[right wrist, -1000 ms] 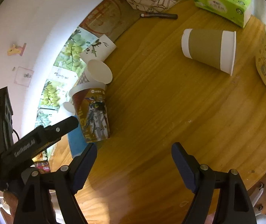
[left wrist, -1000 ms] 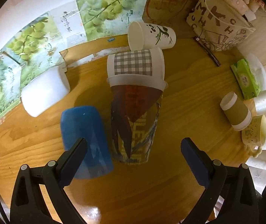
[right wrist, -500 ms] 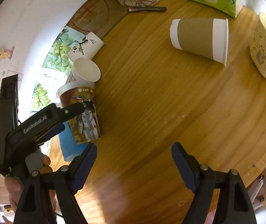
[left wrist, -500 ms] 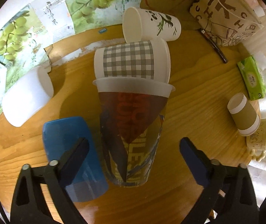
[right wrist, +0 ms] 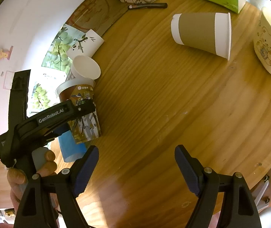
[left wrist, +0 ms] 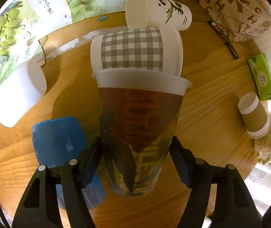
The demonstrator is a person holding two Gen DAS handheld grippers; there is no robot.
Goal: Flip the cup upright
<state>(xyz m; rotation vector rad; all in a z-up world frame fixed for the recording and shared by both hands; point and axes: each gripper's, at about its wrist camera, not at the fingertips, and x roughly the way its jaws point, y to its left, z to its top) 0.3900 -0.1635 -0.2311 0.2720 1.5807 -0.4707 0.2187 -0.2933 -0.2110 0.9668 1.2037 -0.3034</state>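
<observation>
Wooden table (right wrist: 154, 114) open before right tongs (right wrist: 136, 168); printed cup (left wrist: 139, 131) between left tongs (left wrist: 135, 155).

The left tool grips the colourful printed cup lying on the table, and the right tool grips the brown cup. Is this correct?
Not quite. The right tool is open and holds nothing; the brown cup lies apart from it, as the right wrist view shows. The left tool does grip the printed cup.

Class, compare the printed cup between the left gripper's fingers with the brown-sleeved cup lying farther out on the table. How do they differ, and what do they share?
The printed cup carries colourful pictures; the brown-sleeved cup is plain brown with white bands. The printed cup sits between the left gripper fingers; the brown-sleeved cup lies alone, untouched. The printed cup crowds against a checked cup; the brown-sleeved cup has bare wood around it. Both are paper cups on the wooden table.
</observation>
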